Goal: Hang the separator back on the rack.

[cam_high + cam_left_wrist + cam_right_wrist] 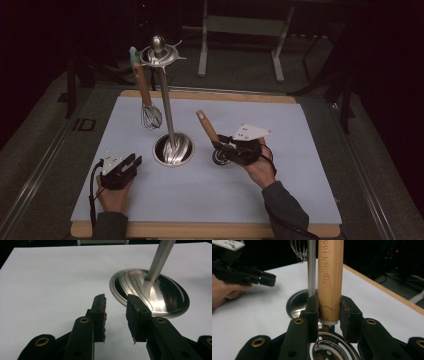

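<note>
A steel utensil stand rises from a round dish base in the middle of the white mat. From its top ring hangs a whisk with a wooden handle. My right gripper is shut on the wooden handle of a utensil, just above its perforated metal head, and the handle tilts up and to the left, right of the base. My left gripper rests open and empty on the mat, left of the base, jaws pointing at it.
The white mat covers a wooden table top whose edge shows at the front. In the right gripper view the other gripper and its hand are at the upper left, the table's wooden edge on the right. A table frame stands behind.
</note>
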The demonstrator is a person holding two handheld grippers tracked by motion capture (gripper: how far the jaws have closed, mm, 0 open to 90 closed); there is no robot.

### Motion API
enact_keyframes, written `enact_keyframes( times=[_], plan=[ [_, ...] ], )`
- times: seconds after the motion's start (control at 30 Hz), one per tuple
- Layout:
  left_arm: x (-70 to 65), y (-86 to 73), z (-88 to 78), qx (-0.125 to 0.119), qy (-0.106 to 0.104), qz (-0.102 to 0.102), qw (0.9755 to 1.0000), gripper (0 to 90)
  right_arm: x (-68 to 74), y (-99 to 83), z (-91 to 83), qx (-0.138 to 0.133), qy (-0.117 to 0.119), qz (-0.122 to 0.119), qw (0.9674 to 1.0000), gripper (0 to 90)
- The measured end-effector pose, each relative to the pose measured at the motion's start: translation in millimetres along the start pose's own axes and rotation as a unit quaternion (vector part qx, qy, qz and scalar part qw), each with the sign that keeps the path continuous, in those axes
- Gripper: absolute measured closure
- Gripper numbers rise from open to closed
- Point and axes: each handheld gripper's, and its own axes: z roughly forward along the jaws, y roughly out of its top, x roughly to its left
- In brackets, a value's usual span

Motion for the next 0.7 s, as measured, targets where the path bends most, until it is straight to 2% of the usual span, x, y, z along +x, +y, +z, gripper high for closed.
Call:
enact_keyframes(
  times=[0.3,0.7],
  plan=[
    [-0.2,0.0,-0.1,0.0,-0.001,0.0,1.0,69.2,8.1,23.0,2.4,-0.026,0.01,-0.022,0.9994,70.2],
    [-0.1,0.0,0.0,0.0,-0.001,0.0,1.0,69.2,13.8,54.0,9.1,-0.061,0.024,-0.038,0.9971,70.3]
  ],
)
